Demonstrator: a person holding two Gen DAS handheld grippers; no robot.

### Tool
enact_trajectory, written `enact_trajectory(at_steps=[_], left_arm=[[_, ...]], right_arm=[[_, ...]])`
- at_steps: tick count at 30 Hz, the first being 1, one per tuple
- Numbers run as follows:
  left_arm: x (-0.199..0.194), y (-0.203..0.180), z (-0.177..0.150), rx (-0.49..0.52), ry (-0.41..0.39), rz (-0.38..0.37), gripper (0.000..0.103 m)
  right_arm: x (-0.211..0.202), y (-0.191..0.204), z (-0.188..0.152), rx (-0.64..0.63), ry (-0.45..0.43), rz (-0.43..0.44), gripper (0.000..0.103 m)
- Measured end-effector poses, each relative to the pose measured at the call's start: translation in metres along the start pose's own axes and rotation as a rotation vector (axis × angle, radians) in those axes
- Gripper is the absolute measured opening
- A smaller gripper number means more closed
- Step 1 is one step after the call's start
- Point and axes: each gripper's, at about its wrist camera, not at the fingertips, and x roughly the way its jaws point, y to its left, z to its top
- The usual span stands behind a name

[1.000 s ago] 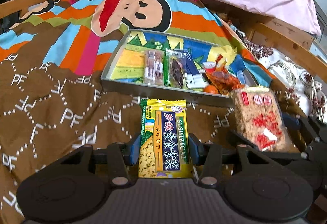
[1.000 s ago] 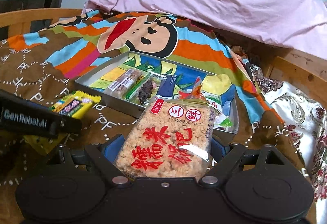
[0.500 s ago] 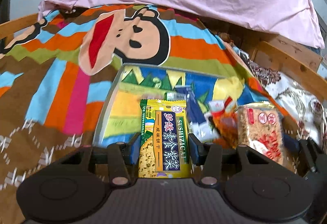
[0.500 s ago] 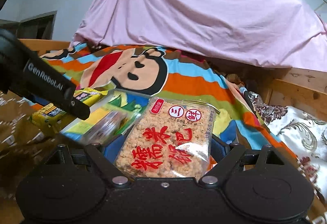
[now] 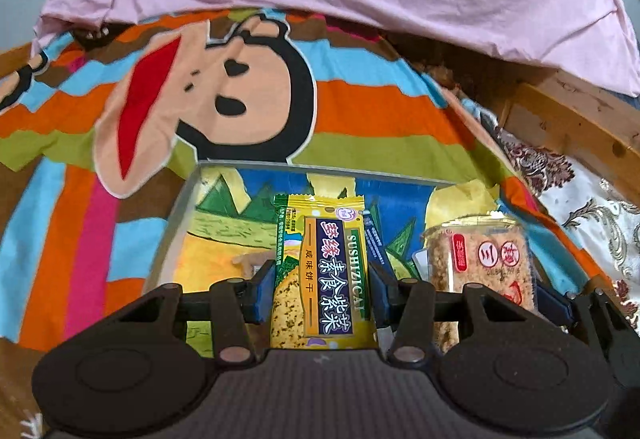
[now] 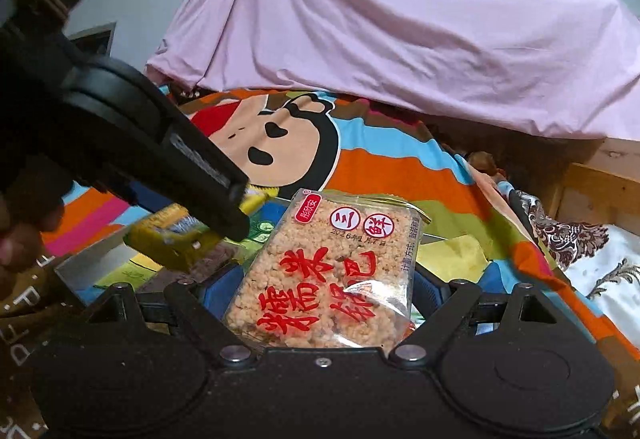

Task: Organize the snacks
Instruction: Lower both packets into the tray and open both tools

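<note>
In the left wrist view, at lower centre, the left gripper [image 5: 322, 285] has its fingers closed on one yellow seaweed cracker packet [image 5: 322, 271] held above the single metal tray [image 5: 184, 199]; at lower right, the right gripper [image 6: 326, 293] is clamped on one clear rice crisp packet [image 6: 332, 271]. The two tools sit close side by side over the tray, so I judge they could knock together on lowering. A slick wrapper could also slip and land outside the tray wall on the monkey-print blanket [image 5: 240, 87].
</note>
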Motion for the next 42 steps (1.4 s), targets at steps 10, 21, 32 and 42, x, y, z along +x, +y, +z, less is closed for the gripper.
enact_trajectory(at_steps=[10, 21, 32, 42], left_arm=[[0.028, 0.001, -0.005, 0.015, 0.033, 0.024, 0.052], [0.043, -0.004, -0.007, 0.041, 0.046, 0.037, 0.052], [0.043, -0.005, -0.007, 0.040, 0.043, 0.034, 0.057], [0.032, 0.008, -0.005, -0.024, 0.030, 0.047, 0.088]], right_arm=[[0.025, 0.002, -0.008, 0.033, 0.056, 0.008, 0.088], [0.037, 0.004, -0.013, 0.044, 0.086, 0.008, 0.085], [0.039, 0.005, -0.014, 0.033, 0.089, 0.000, 0.086], [0.037, 0.007, -0.014, 0.018, 0.077, -0.014, 0.089]])
